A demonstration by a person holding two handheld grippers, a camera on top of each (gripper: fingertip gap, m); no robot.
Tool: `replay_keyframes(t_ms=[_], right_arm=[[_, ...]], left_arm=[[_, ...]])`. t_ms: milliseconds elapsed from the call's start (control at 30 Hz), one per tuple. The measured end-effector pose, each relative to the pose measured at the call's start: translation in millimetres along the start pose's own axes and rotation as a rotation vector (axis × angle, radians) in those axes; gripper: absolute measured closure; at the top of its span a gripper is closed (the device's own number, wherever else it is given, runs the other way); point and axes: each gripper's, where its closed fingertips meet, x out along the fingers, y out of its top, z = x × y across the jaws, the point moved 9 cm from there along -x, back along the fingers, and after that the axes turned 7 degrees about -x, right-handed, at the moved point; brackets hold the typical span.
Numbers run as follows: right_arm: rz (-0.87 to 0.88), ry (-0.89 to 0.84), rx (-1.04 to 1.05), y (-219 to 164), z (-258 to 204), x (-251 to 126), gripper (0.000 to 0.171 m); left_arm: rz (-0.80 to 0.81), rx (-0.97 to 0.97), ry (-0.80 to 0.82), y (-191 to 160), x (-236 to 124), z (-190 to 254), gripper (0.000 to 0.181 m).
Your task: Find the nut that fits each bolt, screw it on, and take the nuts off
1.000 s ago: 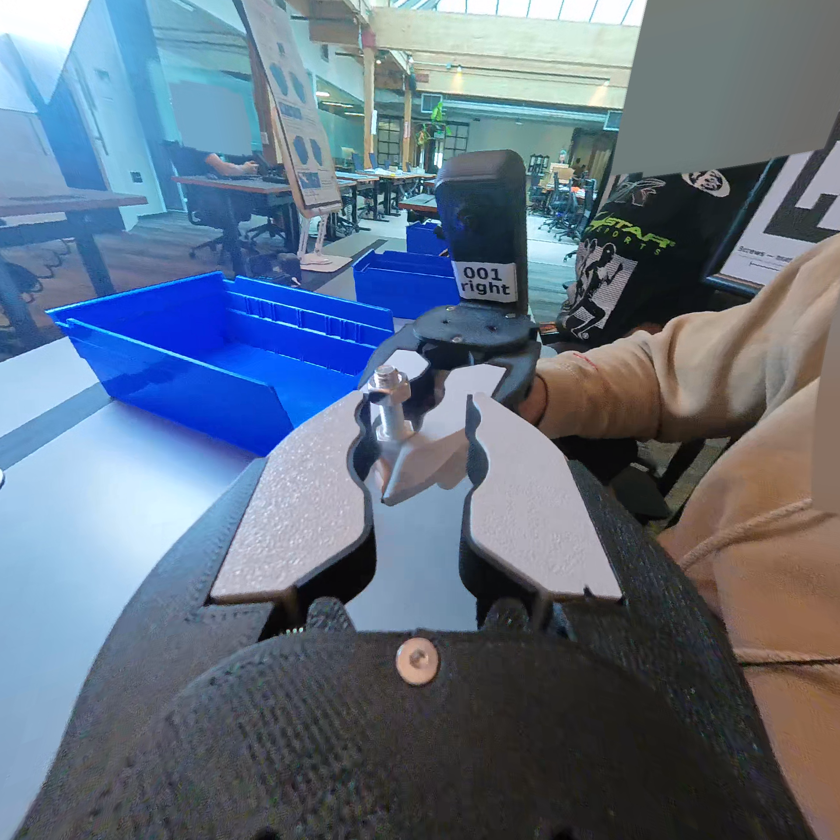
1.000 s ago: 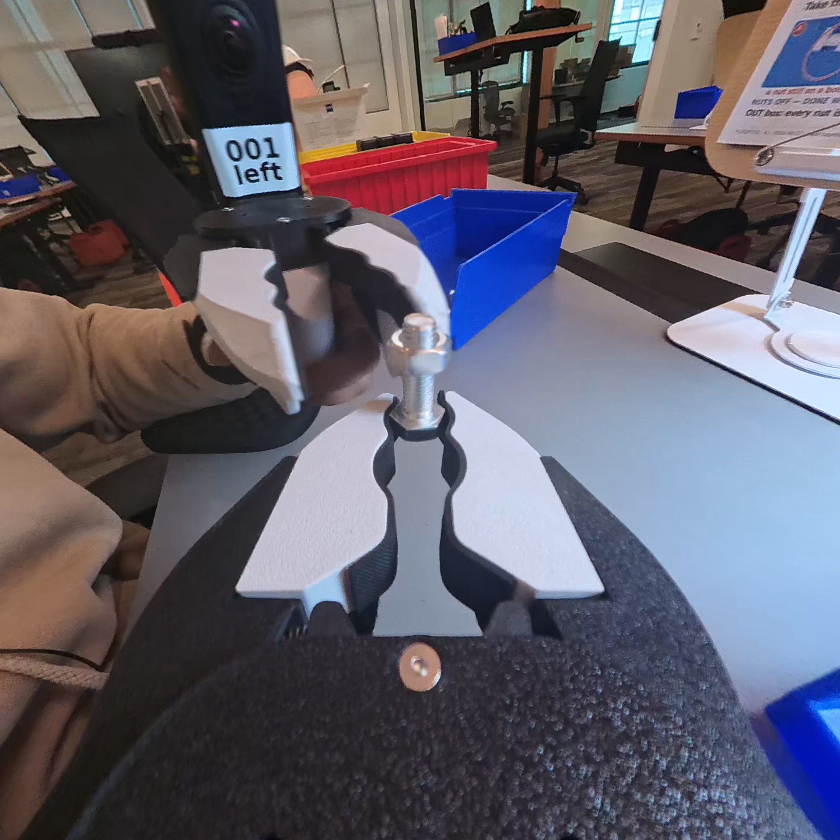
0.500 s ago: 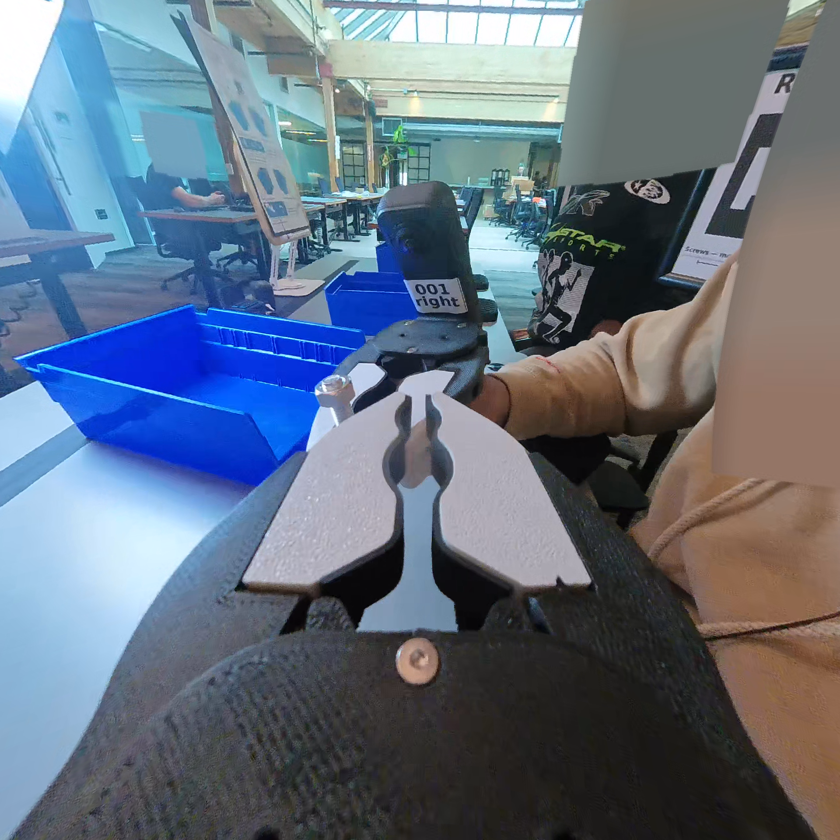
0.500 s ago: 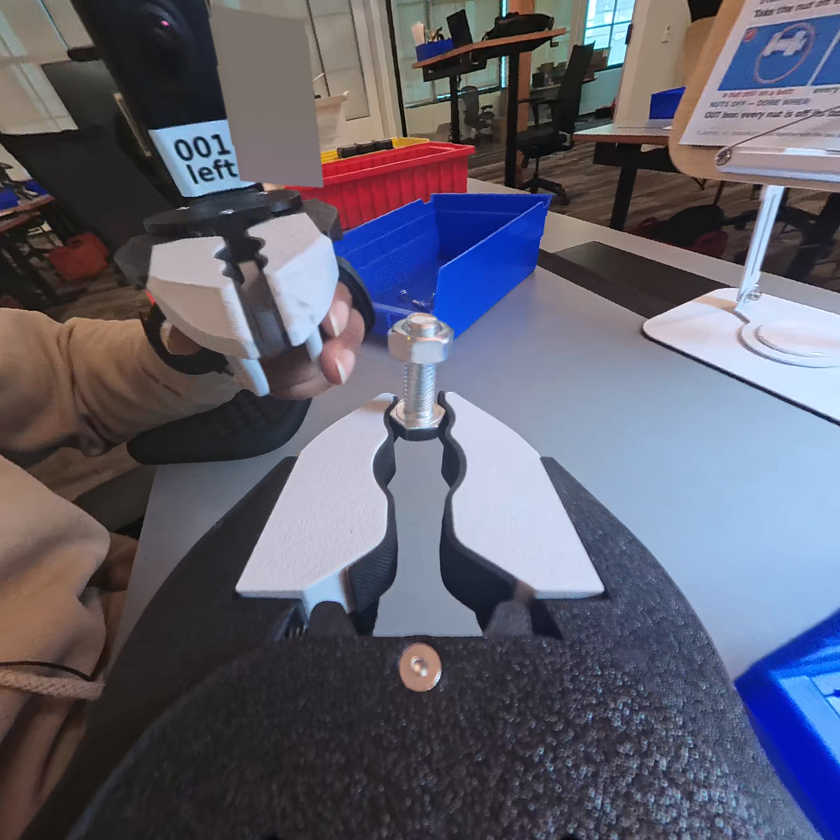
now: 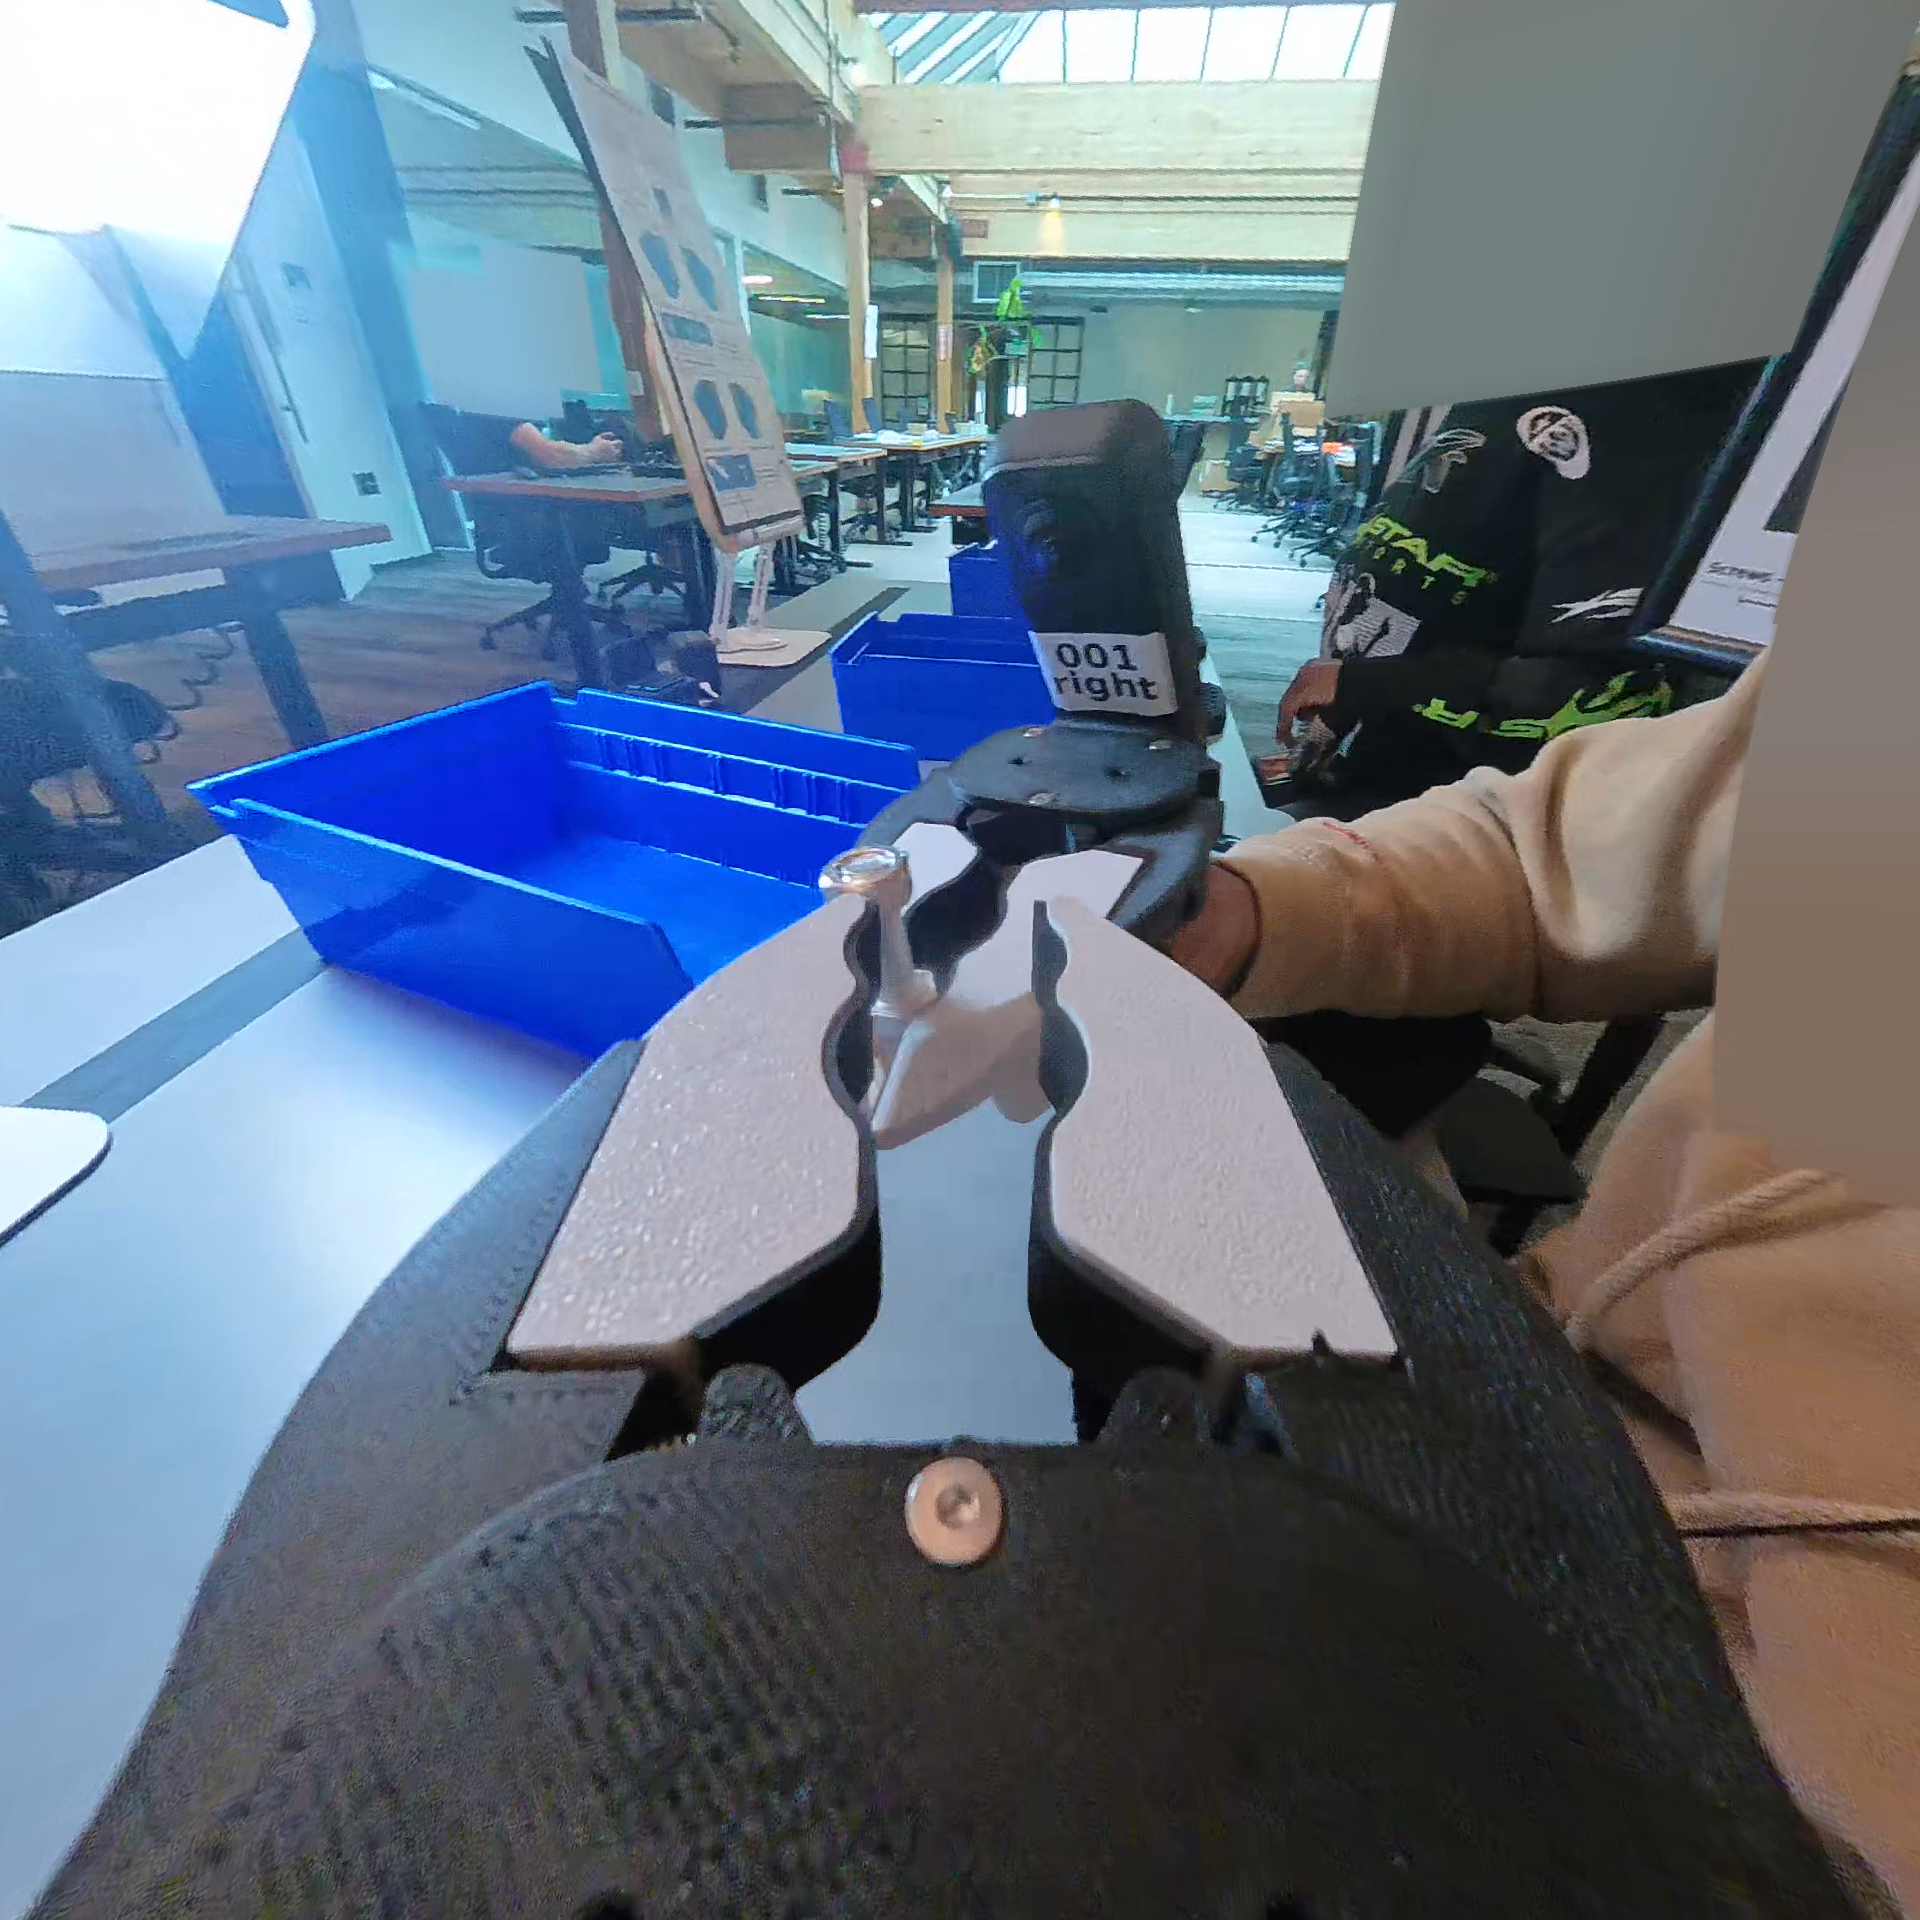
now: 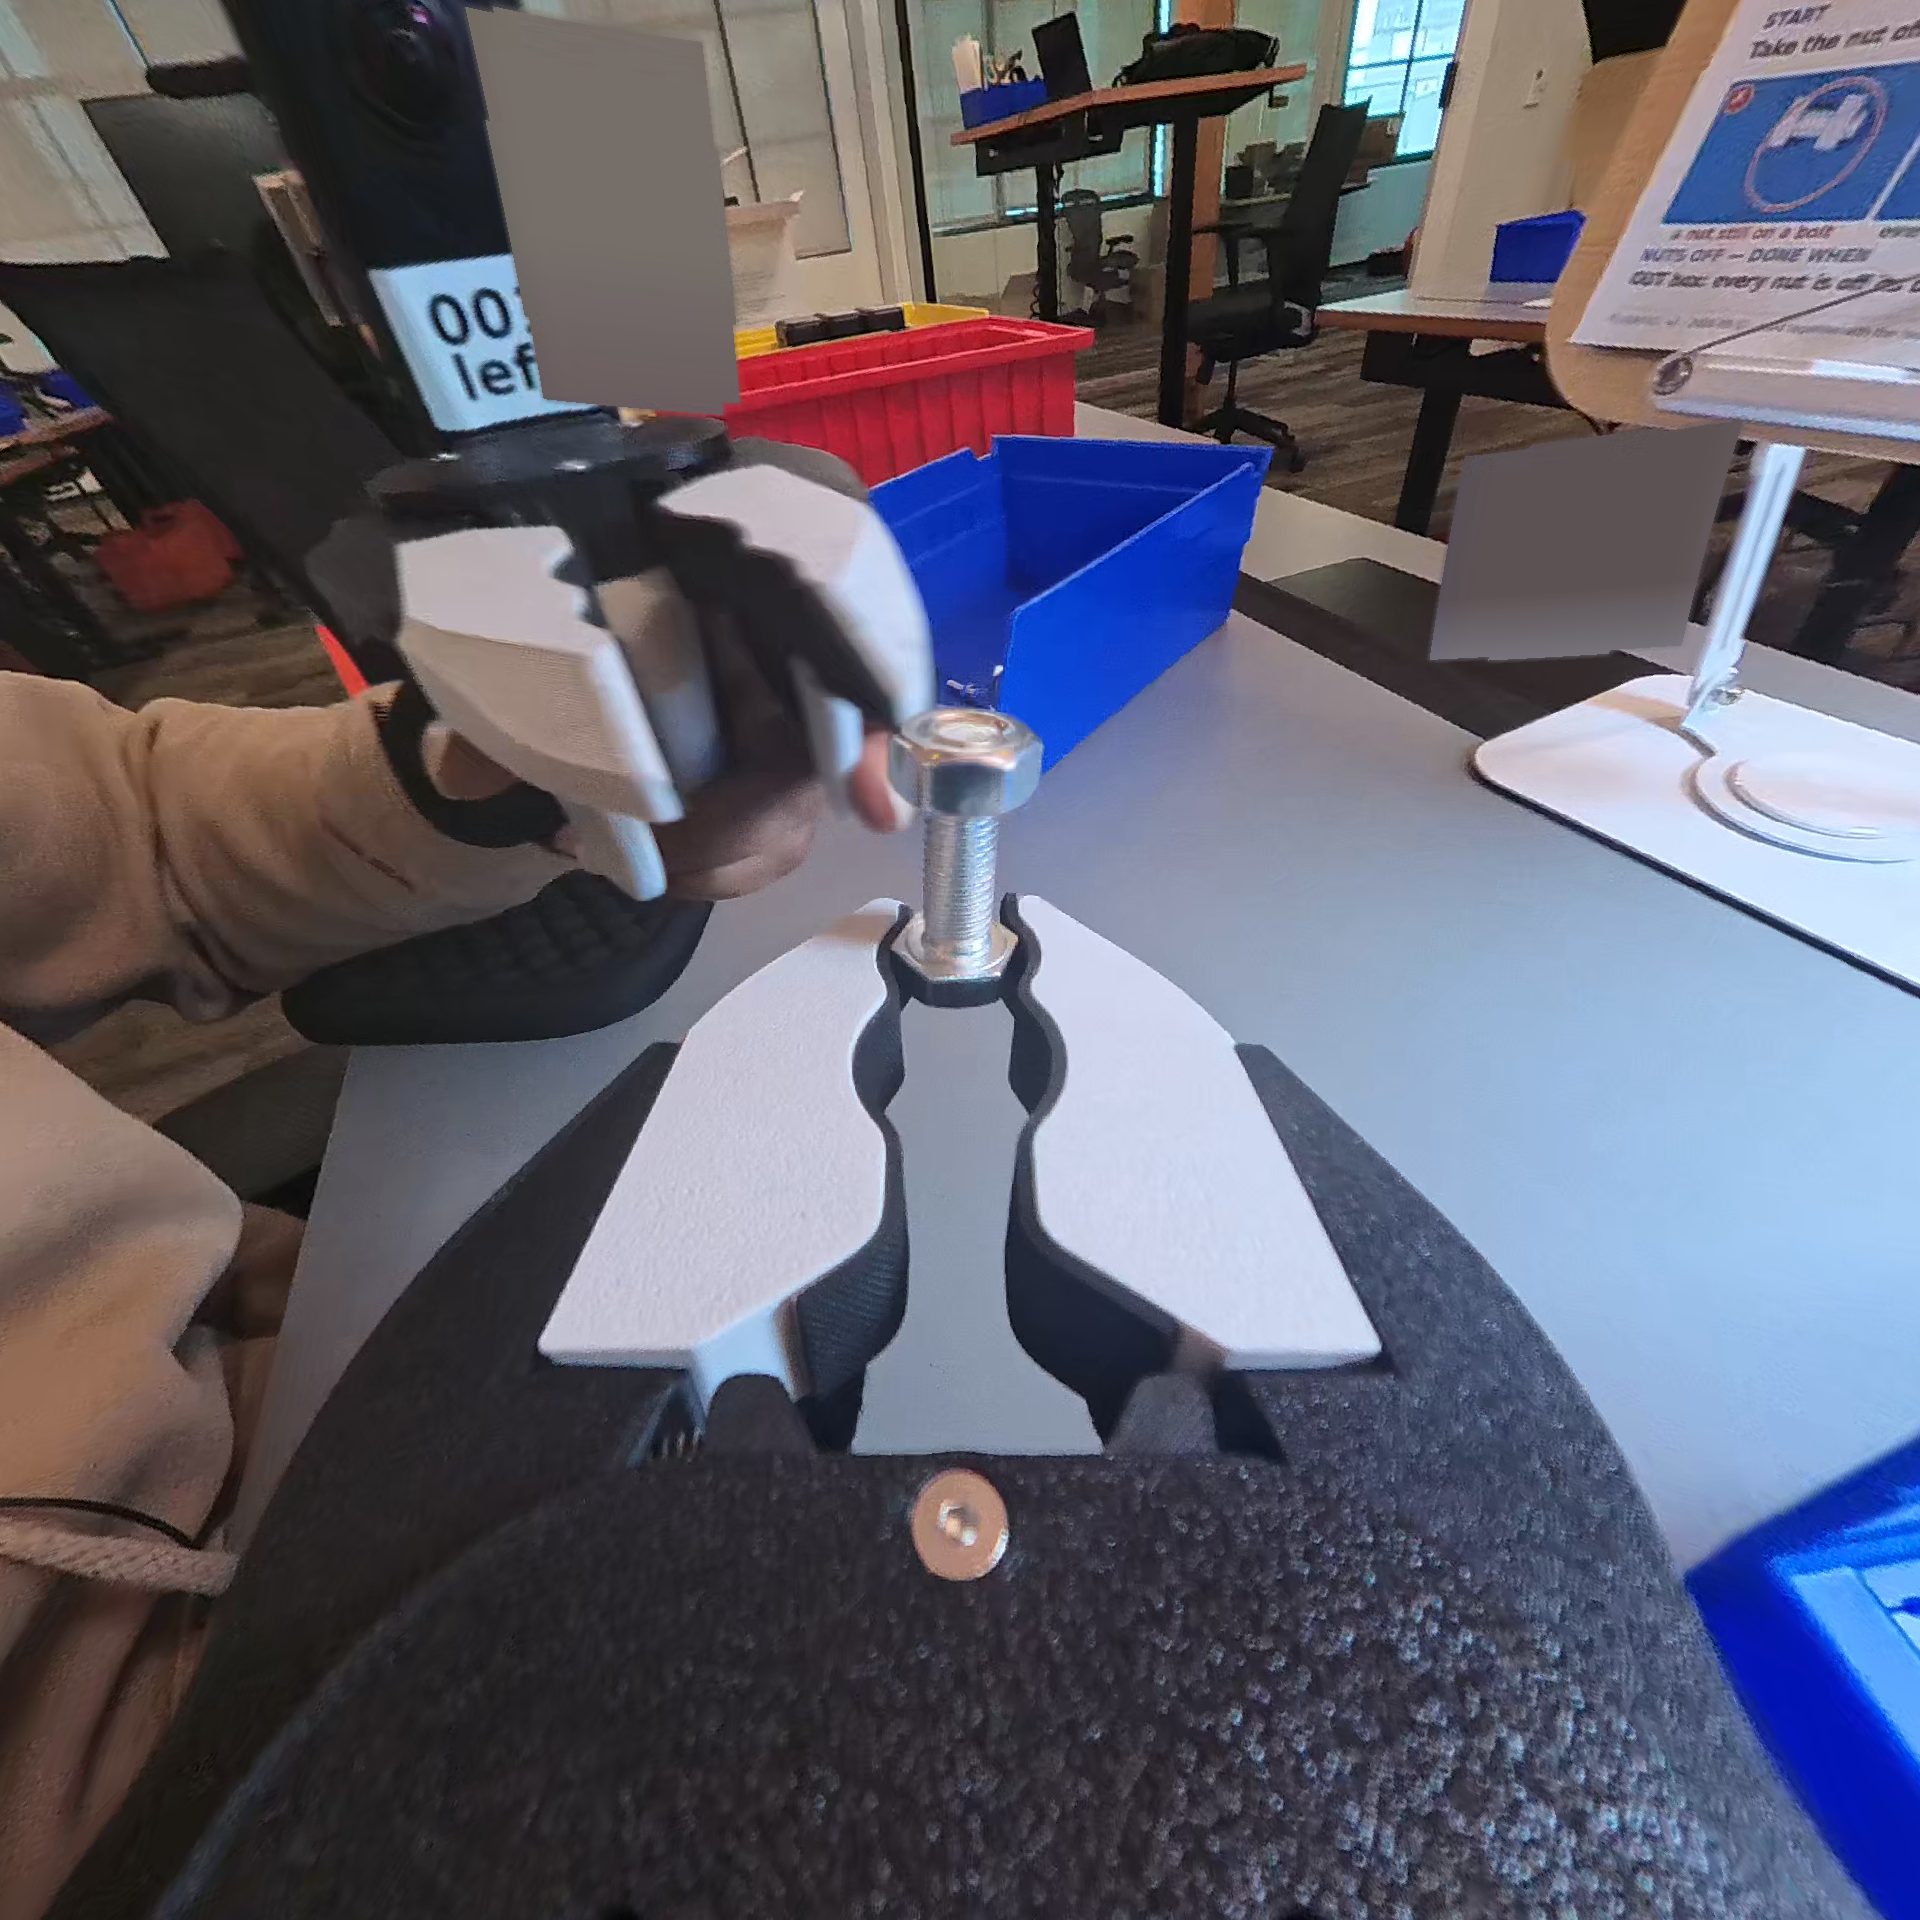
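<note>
Open-plan office, workshop feel. Beyond my tongs: rows of wood-topped desks (image 5: 582, 486) with black swivel chairs (image 6: 1262, 249), exposed timber beams (image 5: 1112, 130) overhead, blue plastic parts bins (image 5: 540, 842) on my grey tabletop (image 6: 1403, 935).

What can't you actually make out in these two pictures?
- Bolt, left wrist view: blurred, partly behind the left claw.
- Bolt's lower end, right wrist view: hidden below the right claw.
- Blue bin floor, right wrist view: small pieces too tiny to identify.
- Red bin: contents hidden behind its wall.

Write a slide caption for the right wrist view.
Right hand-held gripper holds bolt upright, nut on top.
</note>
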Motion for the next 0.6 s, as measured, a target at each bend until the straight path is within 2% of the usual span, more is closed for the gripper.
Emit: replay_keyframes(t_ms=[133,200,233,267,500,567,600], right_arm=[[-0.011,0.027,-0.016,-1.1,-7.0,4.6,0.155],[-0.011,0.022,-0.016,-0.9,-6.4,4.4,0.155],[-0.009,0.010,-0.013,-0.4,-4.5,3.3,0.155],[-0.007,0.000,-0.005,-0.2,-1.7,1.8,0.155],[-0.015,0.023,-0.023,-1.0,-7.0,4.7,0.155],[-0.020,0.023,-0.023,-1.6,-7.3,5.5,0.155],[-0.018,0.013,-0.017,-1.6,-5.3,4.7,0.155]], left_arm=[[-0.016,-0.045,0.060,-4.8,4.8,-6.8,0.137],[-0.042,-0.036,0.002,-5.4,5.7,-0.4,0.146],[-0.051,-0.021,-0.049,-4.4,4.1,3.3,0.166],[-0.029,-0.019,-0.080,-1.9,2.5,6.6,0.169],[-0.009,-0.049,0.054,-3.7,3.5,-7.2,0.142],[-0.032,-0.043,0.004,-4.9,4.4,-2.8,0.148],[-0.036,-0.027,-0.022,-3.7,2.9,0.2,0.162]])
